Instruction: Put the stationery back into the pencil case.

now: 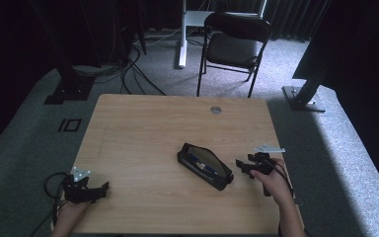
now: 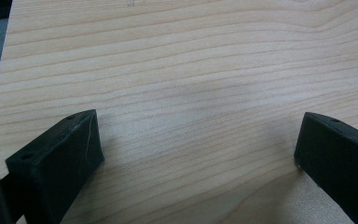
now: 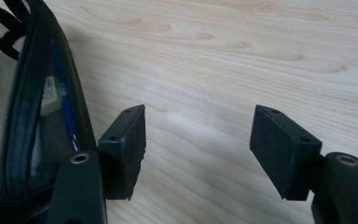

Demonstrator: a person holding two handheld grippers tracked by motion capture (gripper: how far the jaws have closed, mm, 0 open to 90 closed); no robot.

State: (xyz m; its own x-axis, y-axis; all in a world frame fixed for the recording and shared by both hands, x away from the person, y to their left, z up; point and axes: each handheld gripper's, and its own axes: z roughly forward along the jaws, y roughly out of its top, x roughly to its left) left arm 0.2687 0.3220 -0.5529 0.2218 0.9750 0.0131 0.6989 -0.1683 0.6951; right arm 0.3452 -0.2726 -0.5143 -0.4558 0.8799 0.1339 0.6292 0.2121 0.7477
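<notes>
Two grippers rest released on the wooden table (image 1: 143,128), the right gripper (image 1: 242,167) empty-jawed just beside one black mesh pencil case (image 1: 205,166) holding one blue pen (image 3: 65,100), the left gripper (image 1: 101,189) well apart at the table's near-left corner.

A black pencil case (image 1: 205,166) with a see-through mesh side lies flat and slanted on the table (image 1: 143,128). A blue pen (image 3: 64,95) is inside.

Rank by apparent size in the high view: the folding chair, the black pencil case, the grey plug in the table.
1. Folding chair, though farthest away.
2. Black pencil case.
3. Grey plug.
</notes>
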